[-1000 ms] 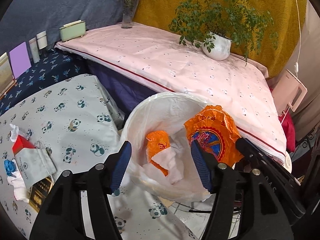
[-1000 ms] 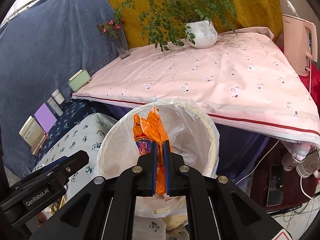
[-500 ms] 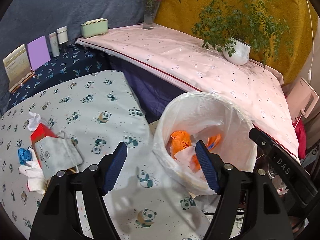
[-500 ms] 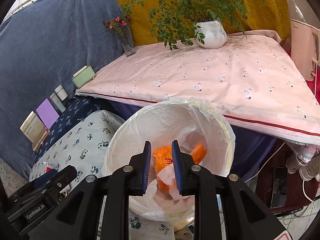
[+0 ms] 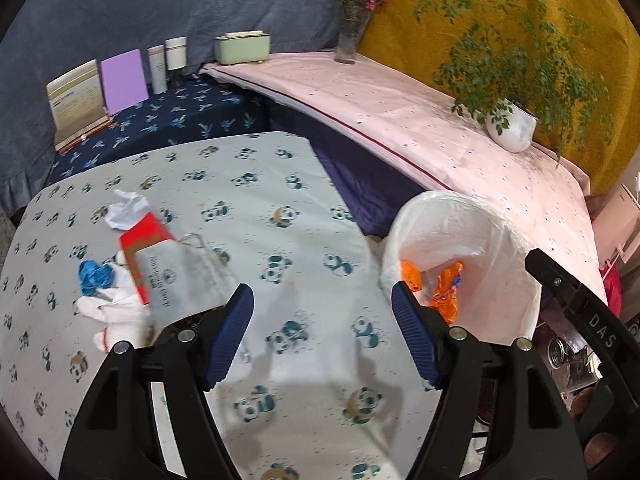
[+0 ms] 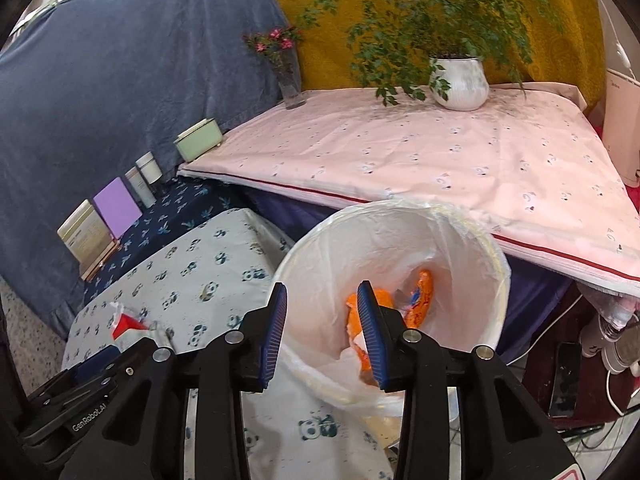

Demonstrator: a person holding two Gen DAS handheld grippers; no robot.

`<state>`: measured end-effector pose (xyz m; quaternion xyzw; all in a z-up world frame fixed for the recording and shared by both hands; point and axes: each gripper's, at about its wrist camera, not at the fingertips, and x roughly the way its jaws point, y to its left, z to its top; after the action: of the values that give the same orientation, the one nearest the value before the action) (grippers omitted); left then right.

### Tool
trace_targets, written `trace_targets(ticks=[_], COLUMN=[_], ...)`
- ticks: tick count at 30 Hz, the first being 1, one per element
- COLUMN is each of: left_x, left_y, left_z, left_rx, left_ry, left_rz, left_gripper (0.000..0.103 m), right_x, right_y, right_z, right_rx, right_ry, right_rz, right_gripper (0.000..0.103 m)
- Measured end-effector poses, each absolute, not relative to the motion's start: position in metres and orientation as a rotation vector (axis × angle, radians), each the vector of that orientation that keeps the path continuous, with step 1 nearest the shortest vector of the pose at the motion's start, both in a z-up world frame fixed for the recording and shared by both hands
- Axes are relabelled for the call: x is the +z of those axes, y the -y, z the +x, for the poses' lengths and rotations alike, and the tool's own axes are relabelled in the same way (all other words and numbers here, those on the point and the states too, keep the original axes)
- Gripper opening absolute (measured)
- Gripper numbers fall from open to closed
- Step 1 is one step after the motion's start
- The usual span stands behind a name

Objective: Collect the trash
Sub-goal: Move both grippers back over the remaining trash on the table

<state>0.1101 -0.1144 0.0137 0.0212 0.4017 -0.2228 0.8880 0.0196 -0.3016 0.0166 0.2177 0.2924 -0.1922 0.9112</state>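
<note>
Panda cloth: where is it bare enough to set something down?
The panda cloth is bare between the trash pile and the lined bin, and along its far edge. Its left side is crowded by tissues, red box and grey pouch.

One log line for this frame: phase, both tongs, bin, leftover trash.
phase: between picks | right tongs: opening, empty, over bin | left tongs: open, empty | orange wrappers: binned | trash pile: on panda cloth
</note>
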Motion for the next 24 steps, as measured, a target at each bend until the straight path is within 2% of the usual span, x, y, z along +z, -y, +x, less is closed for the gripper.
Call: trace_targets(ticks=[5,20,24], left_x=[0.014,-0.009,-0.016], left_y=[0.080,-0.019,-0.037], left_z=[0.113,0.120,0.124], left_rx=[-0.405,-0.212,-0.177], left_ry=[-0.844,-0.896,-0.914], left_rz=[0.008,-0.070,-0.091], left_gripper=[0.068,0.070,0.074], right_x=[0.022,0.019,0.014], right_y=[0.273,0.182,0.161], right_z=[0.028,0.061,0.070], right_rx=[-0.352,-0.181,-0.142], right_ry=[-0.609,-0.682,-0.708], right_rz=[0.415,0.319,0.301], right_gripper=[0.042,0.042,0.042])
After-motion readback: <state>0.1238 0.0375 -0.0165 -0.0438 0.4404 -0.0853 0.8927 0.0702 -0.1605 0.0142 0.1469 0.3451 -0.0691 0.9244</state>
